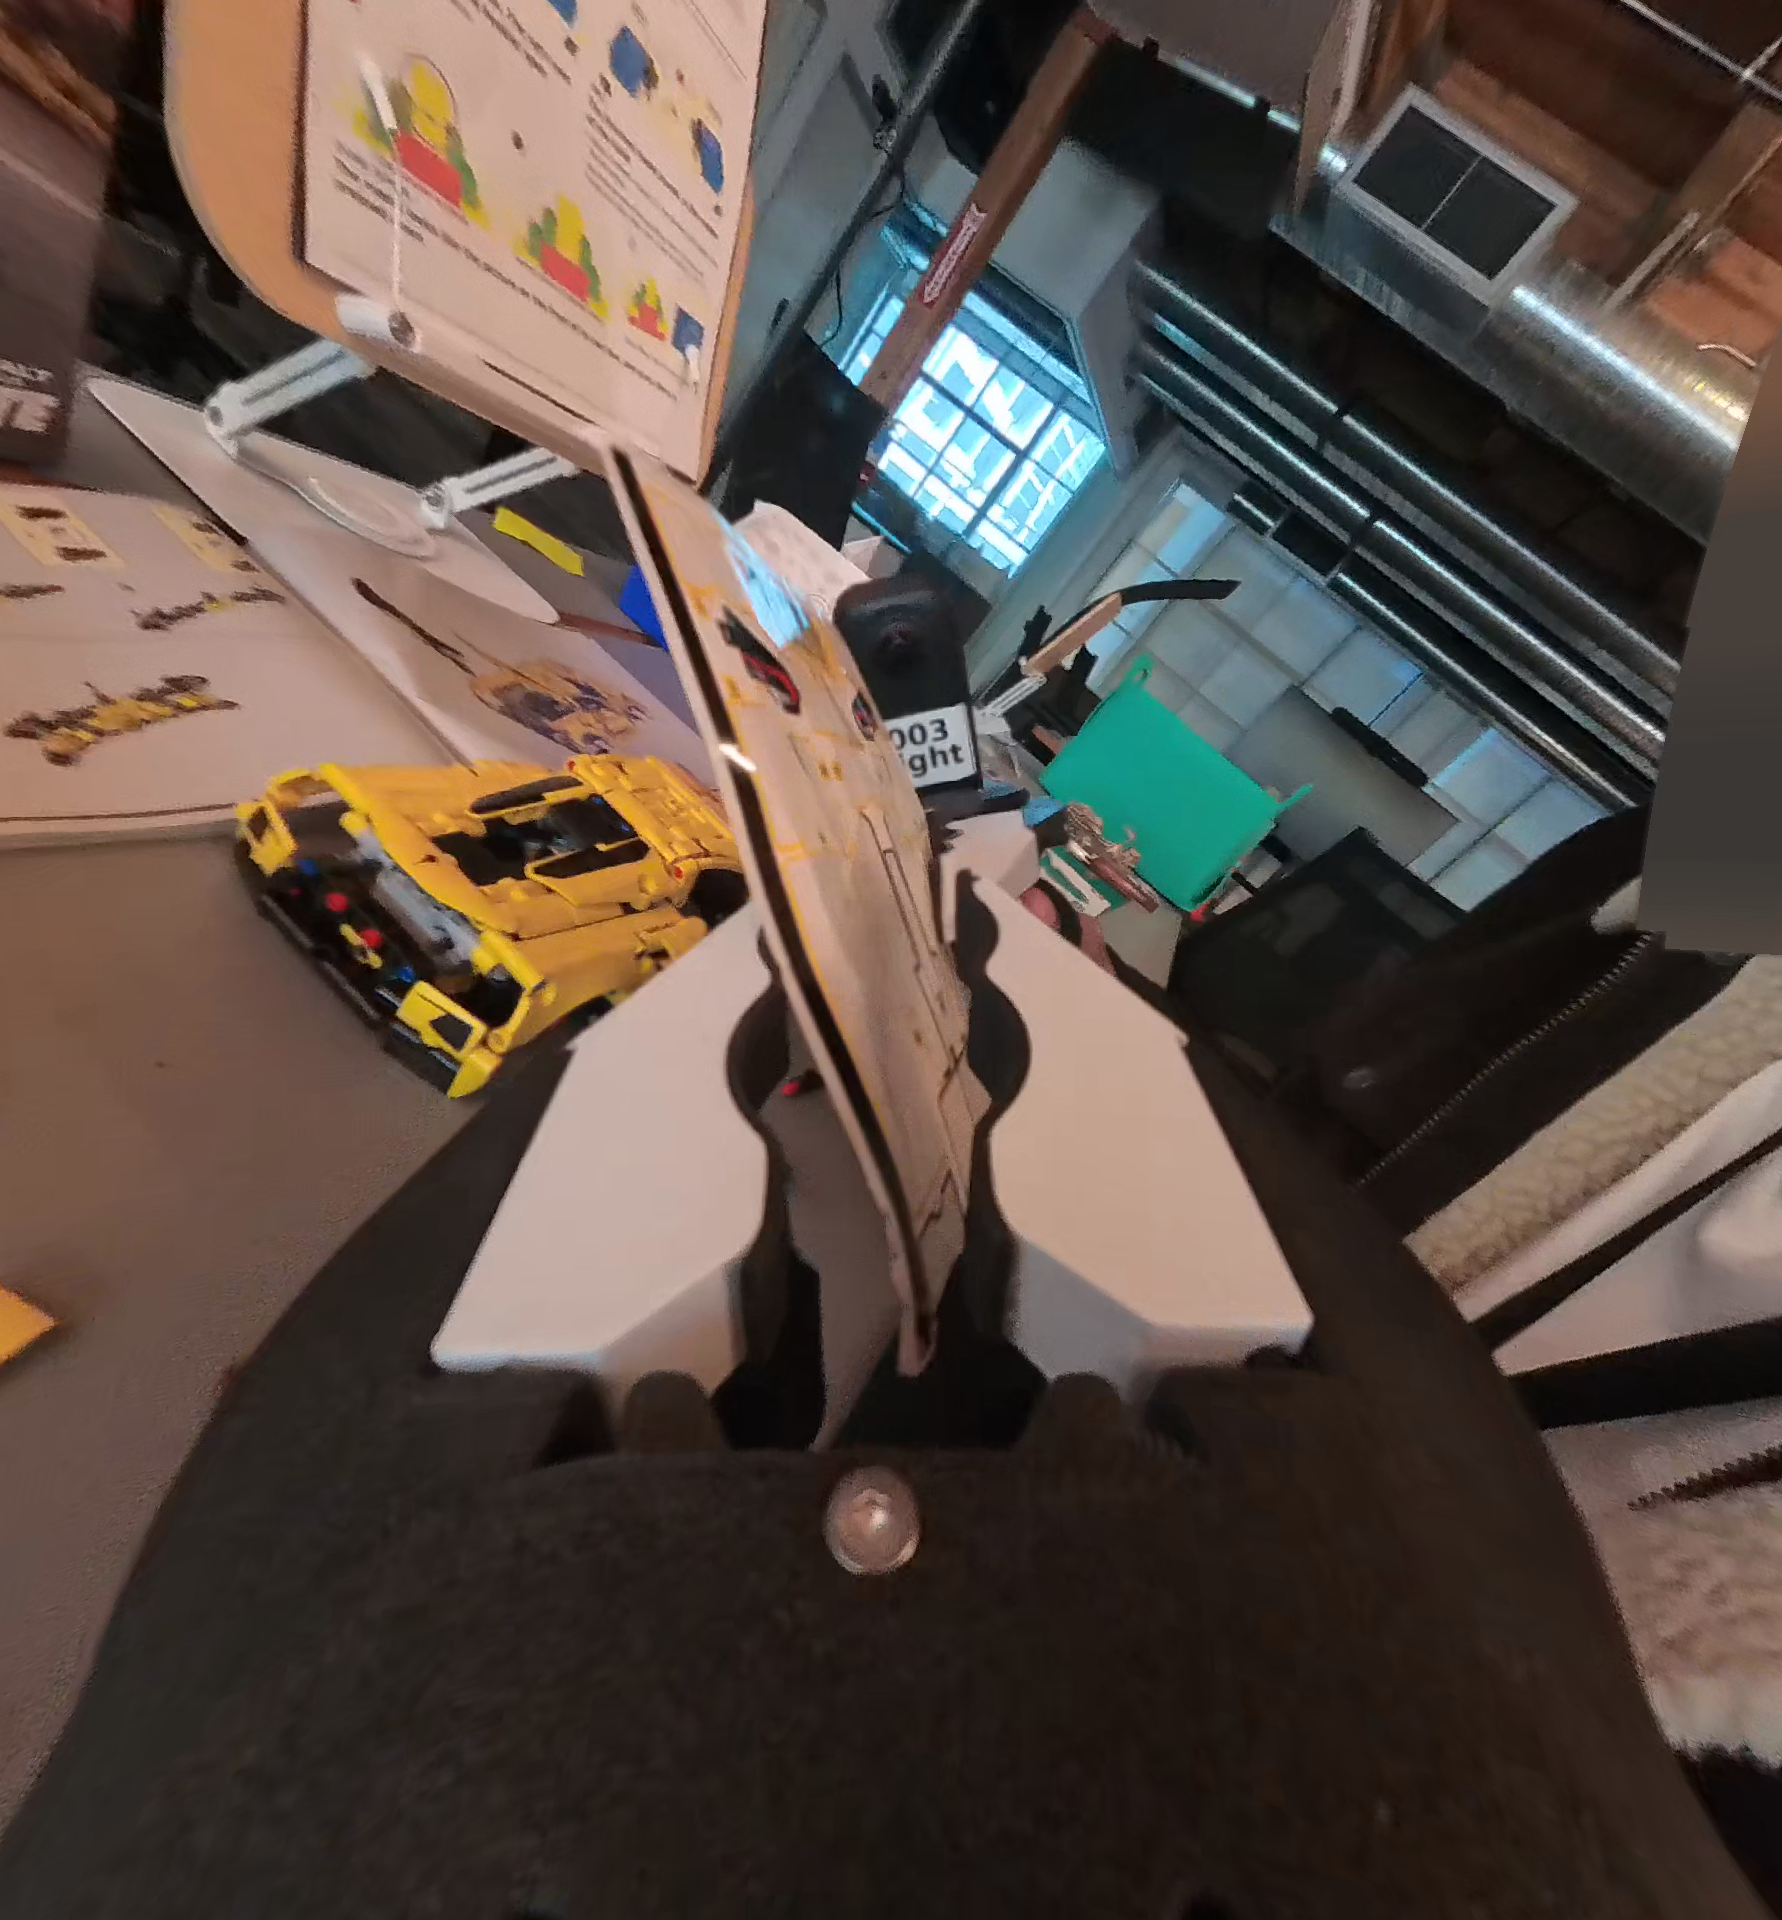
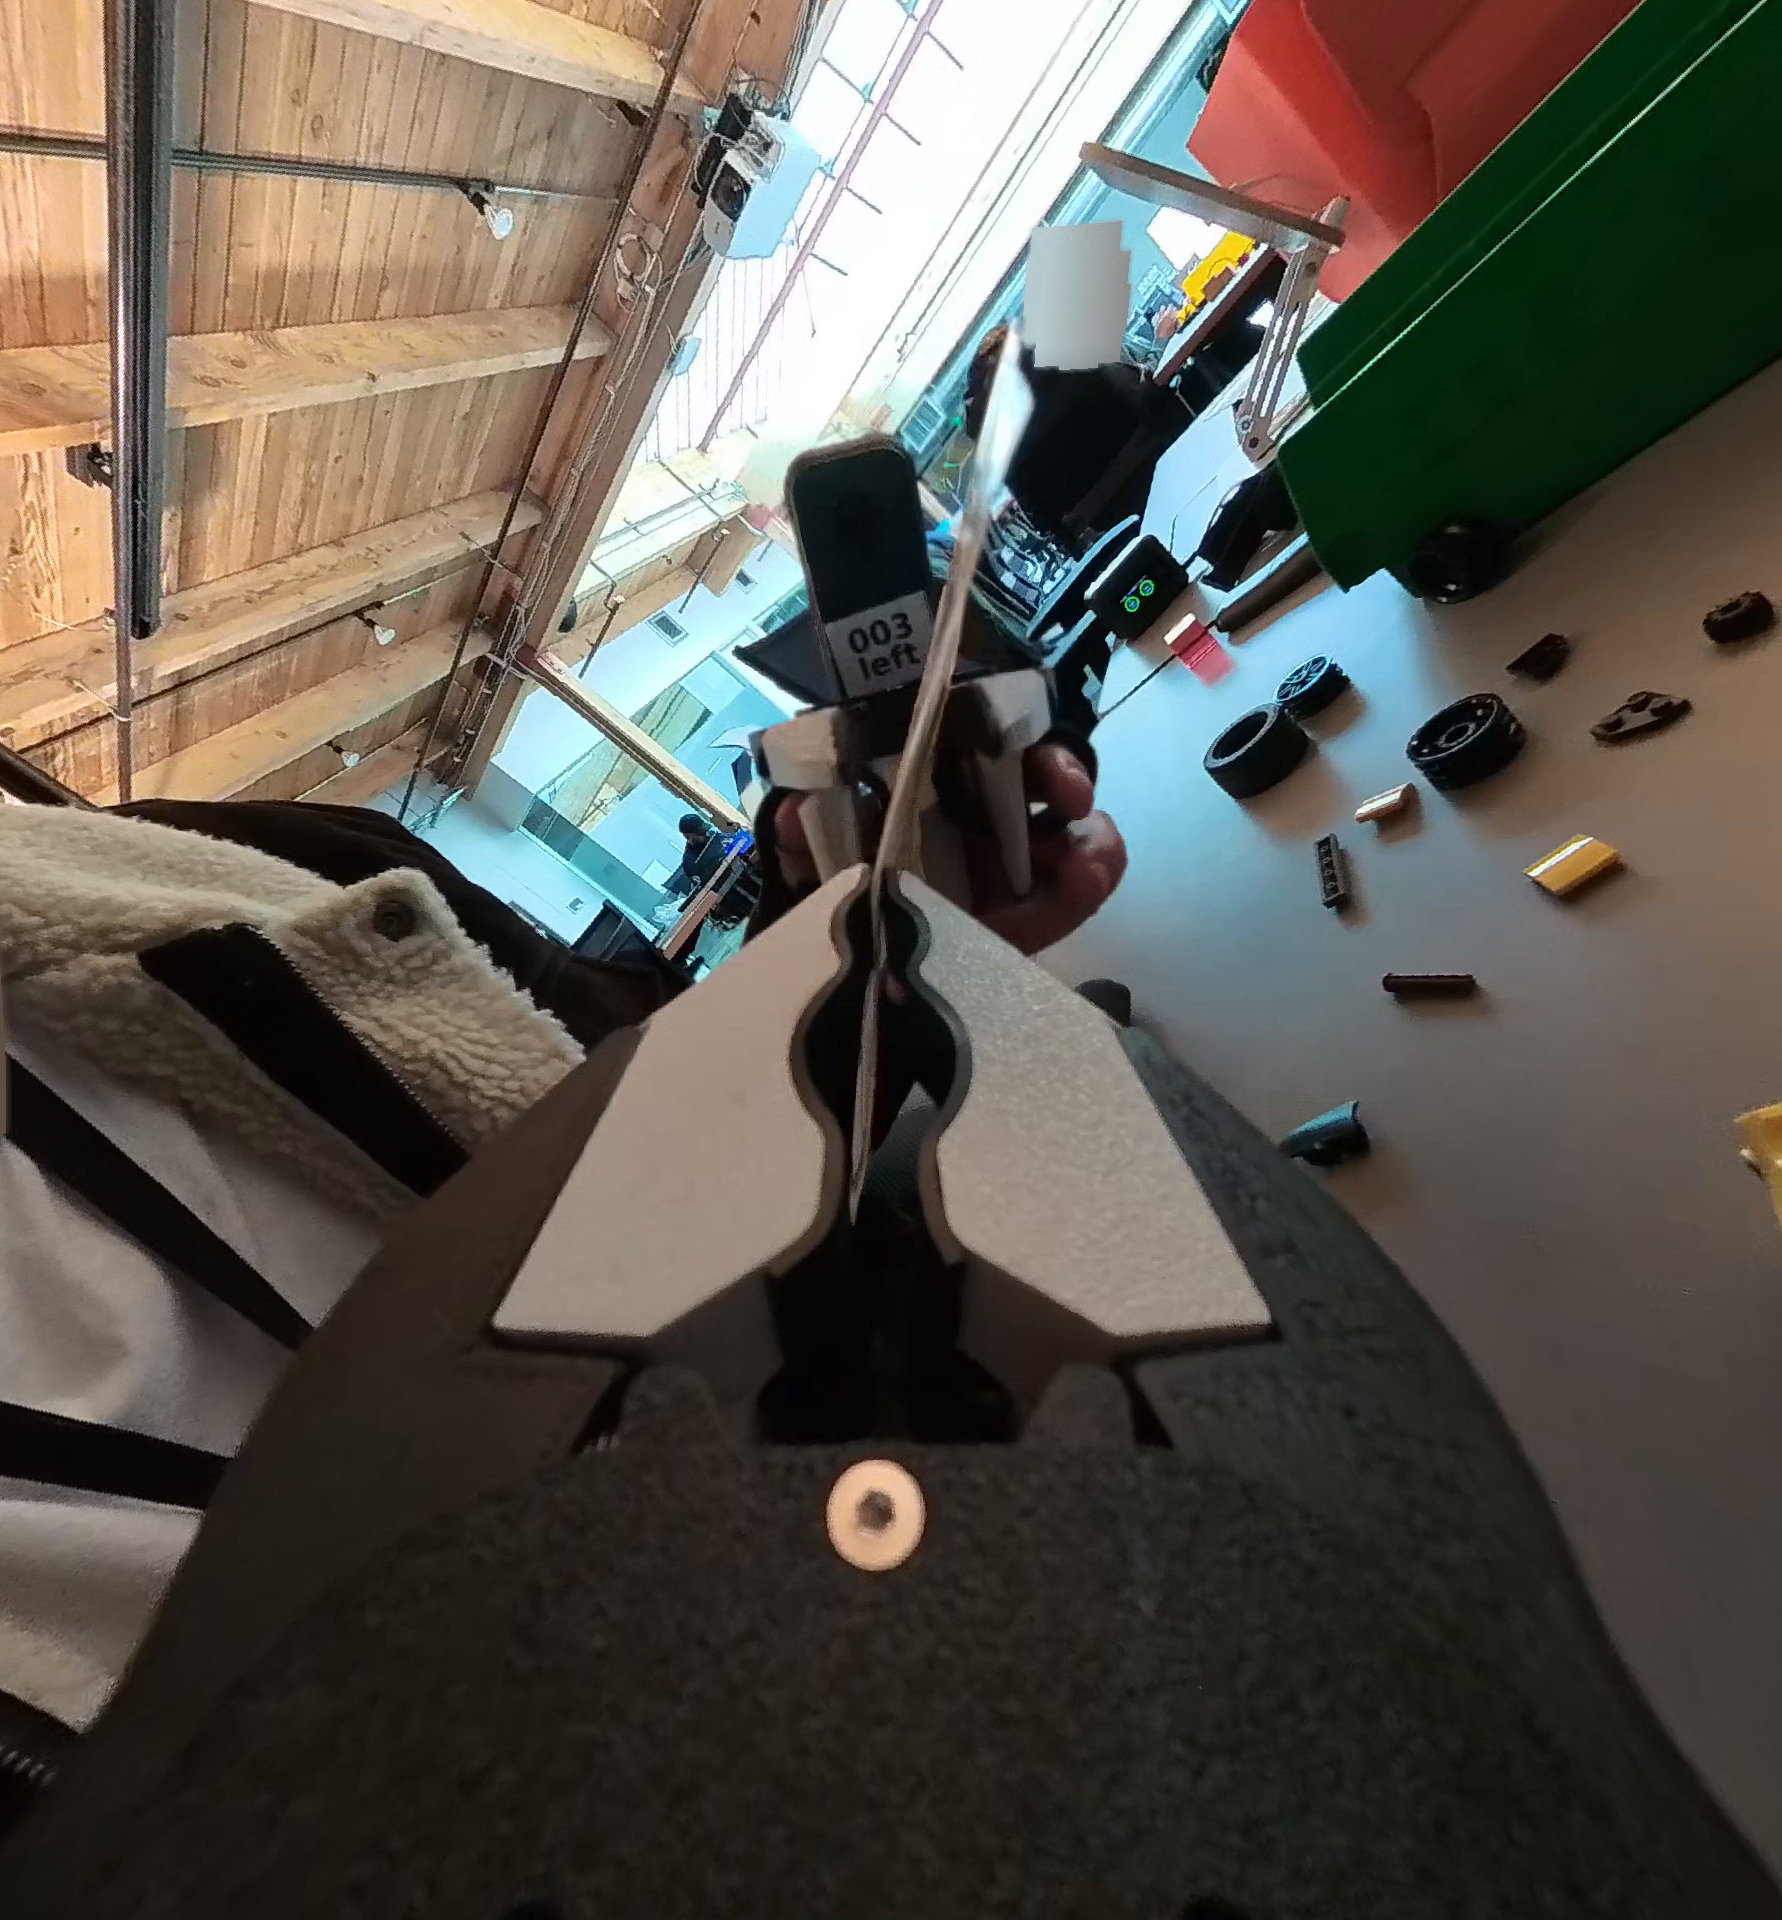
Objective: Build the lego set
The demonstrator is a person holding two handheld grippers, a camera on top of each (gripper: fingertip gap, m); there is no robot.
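Paper sheet: you are holding the sticker sheet [image 1: 845, 935] edge-on between both grippers, clear of the table [image 1: 139, 1091]; its long axis is running from one gripper straight to the other.
Left gripper: your left gripper [image 1: 871, 1039] is pinching the near end of the sheet, fingers narrow.
Right gripper: your right gripper [image 2: 879, 904] is clamping the opposite end, tips nearly touching.
Car: the yellow lego car [image 1: 492, 883] is sitting on the table to the left of the left fingers, near the open instruction booklet [image 1: 87, 665].
Loose parts: black tyres [image 2: 1256, 750] and small pieces are lying toward the table's far edge.
In the way: nothing is standing between sheet and car.
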